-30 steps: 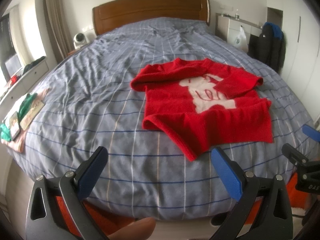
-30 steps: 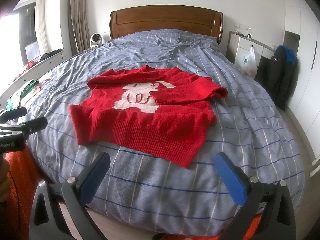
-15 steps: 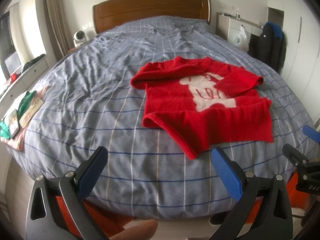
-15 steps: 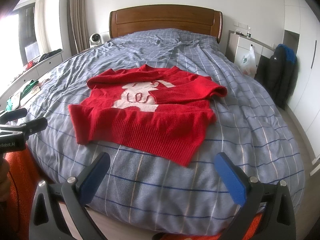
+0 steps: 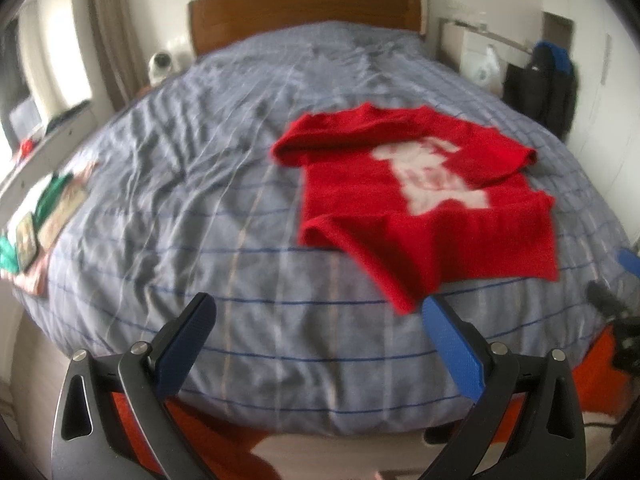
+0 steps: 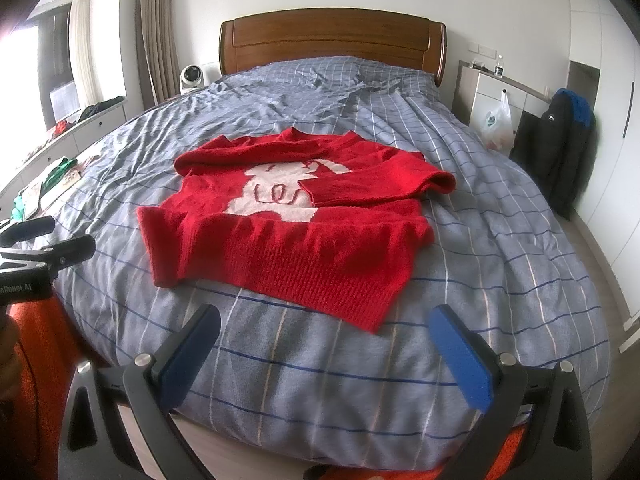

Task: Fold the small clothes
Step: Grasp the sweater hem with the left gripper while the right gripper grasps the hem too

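A small red knitted sweater [image 5: 420, 208] [image 6: 296, 220] with a white figure on its chest lies on the blue-grey checked bed [image 5: 200, 200] [image 6: 500, 240], both sleeves folded in across the front. My left gripper [image 5: 318, 316] hangs open above the foot of the bed, left of and short of the sweater's hem, holding nothing. My right gripper [image 6: 324, 320] is open too, just short of the hem's nearest corner. In the right wrist view the left gripper [image 6: 44, 236] shows at the left edge; in the left wrist view the right gripper [image 5: 616, 304] shows at the right edge.
A wooden headboard [image 6: 332, 40] stands at the far end. A low cabinet with green and red items [image 5: 44, 200] runs along the left. On the right are a white nightstand with a plastic bag [image 6: 496, 120] and a dark jacket [image 6: 564, 148]. Orange cloth [image 6: 28, 360] lies below the bed's foot.
The left wrist view has become blurred and the bed sits slightly lower and nearer in it, so the left gripper is moving. The sweater and the right gripper have hardly shifted.
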The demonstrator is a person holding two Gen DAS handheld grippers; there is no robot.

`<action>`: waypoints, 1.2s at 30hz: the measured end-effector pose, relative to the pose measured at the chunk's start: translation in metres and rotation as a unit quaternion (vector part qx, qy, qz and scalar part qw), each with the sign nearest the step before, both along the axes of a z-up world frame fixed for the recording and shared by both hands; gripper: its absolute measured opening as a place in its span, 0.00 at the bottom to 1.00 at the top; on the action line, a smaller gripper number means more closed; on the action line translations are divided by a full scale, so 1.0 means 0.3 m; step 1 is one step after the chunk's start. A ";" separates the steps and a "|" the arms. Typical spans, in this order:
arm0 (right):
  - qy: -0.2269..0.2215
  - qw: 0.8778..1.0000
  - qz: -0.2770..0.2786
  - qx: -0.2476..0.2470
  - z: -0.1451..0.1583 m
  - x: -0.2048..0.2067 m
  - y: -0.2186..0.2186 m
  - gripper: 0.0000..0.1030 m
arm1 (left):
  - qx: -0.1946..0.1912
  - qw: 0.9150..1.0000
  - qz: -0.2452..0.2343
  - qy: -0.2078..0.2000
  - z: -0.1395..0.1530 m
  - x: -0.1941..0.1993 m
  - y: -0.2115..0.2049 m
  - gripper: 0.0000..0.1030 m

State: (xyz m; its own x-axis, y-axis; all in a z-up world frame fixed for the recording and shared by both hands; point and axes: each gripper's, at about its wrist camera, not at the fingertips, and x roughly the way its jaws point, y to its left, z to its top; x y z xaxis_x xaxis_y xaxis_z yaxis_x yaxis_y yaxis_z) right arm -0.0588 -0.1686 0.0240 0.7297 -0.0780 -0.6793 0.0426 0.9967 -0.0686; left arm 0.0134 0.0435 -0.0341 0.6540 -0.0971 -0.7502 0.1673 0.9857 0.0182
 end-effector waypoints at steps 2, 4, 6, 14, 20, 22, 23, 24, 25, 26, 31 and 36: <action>-0.006 1.000 -0.016 0.001 -0.001 -0.008 -0.033 1.00 | -0.026 0.999 0.023 0.029 -0.039 0.038 0.076 1.00; -0.005 0.999 -0.048 0.013 -0.012 -0.017 -0.098 1.00 | -0.046 0.996 0.042 0.058 -0.084 0.069 0.134 0.99; 0.004 0.997 -0.071 0.028 -0.038 -0.021 -0.151 1.00 | -0.056 0.994 0.044 0.083 -0.123 0.090 0.148 0.99; 0.081 0.986 -0.041 0.140 -0.187 0.123 -0.255 0.98 | -0.110 0.982 -0.069 0.135 -0.180 0.129 -0.043 0.79; 0.107 0.963 0.011 0.247 -0.277 0.270 -0.289 0.36 | -0.164 0.970 -0.080 0.160 -0.210 0.183 -0.068 0.05; 0.118 0.962 0.012 0.246 -0.269 0.259 -0.297 0.10 | -0.170 0.969 -0.095 0.152 -0.160 0.124 -0.017 0.05; 0.118 0.960 0.019 0.254 -0.248 0.235 -0.303 0.09 | -0.170 0.968 -0.106 0.153 -0.138 0.097 0.014 0.05; 0.121 0.960 0.026 0.251 -0.214 0.194 -0.307 0.09 | -0.165 0.966 -0.118 0.160 -0.113 0.048 0.045 0.05; 0.126 0.960 0.028 0.250 -0.196 0.177 -0.314 0.09 | -0.154 0.966 -0.125 0.164 -0.100 0.014 0.067 0.05; 0.134 0.957 0.032 0.254 -0.166 0.130 -0.321 0.09 | -0.143 0.966 -0.133 0.169 -0.090 -0.023 0.083 0.04; 0.200 0.949 0.009 0.242 -0.190 -0.022 -0.318 0.08 | -0.045 0.973 -0.132 0.183 -0.146 -0.114 0.064 0.03; 0.227 0.953 -0.040 0.195 -0.332 0.013 -0.292 0.06 | 0.001 0.976 -0.107 0.188 -0.207 -0.113 0.025 0.02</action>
State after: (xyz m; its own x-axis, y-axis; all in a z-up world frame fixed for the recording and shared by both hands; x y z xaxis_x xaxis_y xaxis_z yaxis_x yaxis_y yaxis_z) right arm -0.0549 -0.2562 -0.0757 0.3558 0.2021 -0.9125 0.1729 0.9453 0.2767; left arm -0.0205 0.0509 -0.0963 0.2971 -0.1983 -0.9340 0.3639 0.9279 -0.0813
